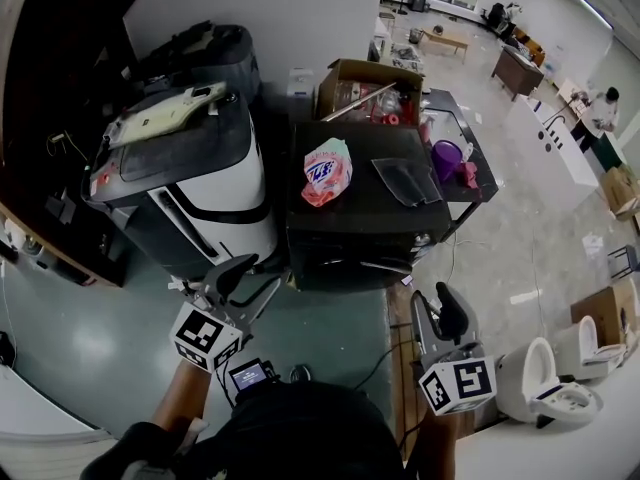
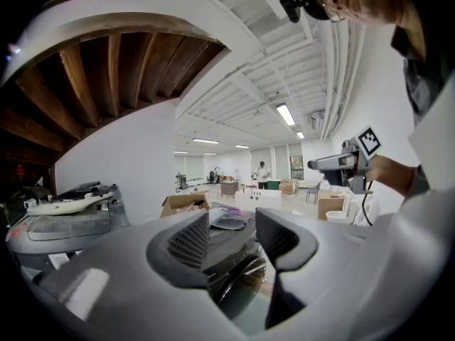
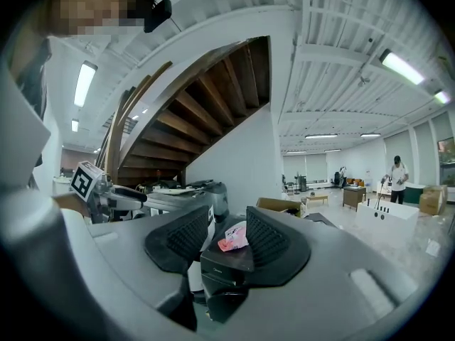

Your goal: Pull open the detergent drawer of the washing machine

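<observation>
The black front-loading washing machine [image 1: 350, 203] stands in the middle of the head view, with a pink detergent bag [image 1: 327, 171] on its lid. Its front panel is seen steeply from above, so I cannot make out the drawer. My left gripper [image 1: 245, 278] hovers short of the machine's front left corner, jaws a little apart and empty. My right gripper [image 1: 438, 306] hangs off the front right, also slightly apart with nothing between. In the left gripper view the machine [image 2: 234, 265] shows past the left gripper [image 2: 233, 229]. The right gripper [image 3: 227, 233] frames the machine [image 3: 222, 261] and the bag [image 3: 231, 240].
A white-and-black appliance [image 1: 190, 178] stands just left of the washer, under a dark wooden staircase [image 3: 213, 98]. Behind are a cardboard box [image 1: 370, 83] and a side table with a purple cup [image 1: 446, 156]. White toilets [image 1: 540, 383] sit on the floor at lower right.
</observation>
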A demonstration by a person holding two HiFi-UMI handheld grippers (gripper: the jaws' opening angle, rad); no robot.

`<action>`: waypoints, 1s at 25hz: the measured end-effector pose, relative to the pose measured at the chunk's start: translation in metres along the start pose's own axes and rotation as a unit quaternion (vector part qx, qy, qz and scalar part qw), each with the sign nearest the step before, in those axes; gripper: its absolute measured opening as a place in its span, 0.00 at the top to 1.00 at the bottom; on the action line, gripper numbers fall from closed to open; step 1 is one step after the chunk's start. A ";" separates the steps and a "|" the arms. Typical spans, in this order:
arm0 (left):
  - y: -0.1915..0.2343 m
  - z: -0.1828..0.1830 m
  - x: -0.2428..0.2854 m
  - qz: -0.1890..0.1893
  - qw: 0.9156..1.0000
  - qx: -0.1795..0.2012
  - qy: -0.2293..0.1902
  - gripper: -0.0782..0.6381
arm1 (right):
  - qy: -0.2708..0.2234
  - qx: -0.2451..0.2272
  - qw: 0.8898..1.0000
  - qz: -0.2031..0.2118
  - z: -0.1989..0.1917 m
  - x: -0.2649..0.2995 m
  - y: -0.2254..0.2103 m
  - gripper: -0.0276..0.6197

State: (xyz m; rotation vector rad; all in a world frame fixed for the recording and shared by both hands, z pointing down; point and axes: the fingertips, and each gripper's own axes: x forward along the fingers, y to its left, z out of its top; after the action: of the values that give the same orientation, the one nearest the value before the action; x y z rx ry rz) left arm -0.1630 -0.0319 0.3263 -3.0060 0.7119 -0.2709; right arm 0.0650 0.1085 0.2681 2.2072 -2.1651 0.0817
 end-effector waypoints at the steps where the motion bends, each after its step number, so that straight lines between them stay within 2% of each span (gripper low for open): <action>1: 0.005 -0.001 0.001 -0.004 1.000 0.000 -0.001 0.53 | 0.001 0.000 1.000 -0.004 0.000 0.003 0.003 0.71; 13: 0.043 -0.014 0.003 -0.021 0.999 -0.020 -0.014 0.53 | 0.022 -0.011 0.999 -0.024 -0.003 0.032 0.025 0.71; 25: 0.068 -0.025 0.000 0.031 0.998 -0.051 -0.011 0.53 | 0.027 -0.024 0.999 0.018 0.003 0.077 0.017 0.71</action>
State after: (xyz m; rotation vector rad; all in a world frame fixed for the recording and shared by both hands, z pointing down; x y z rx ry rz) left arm -0.1976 -0.0930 0.3458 -3.0696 0.8410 -0.2040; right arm 0.0496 0.0307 0.2705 2.1165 -2.1549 0.0890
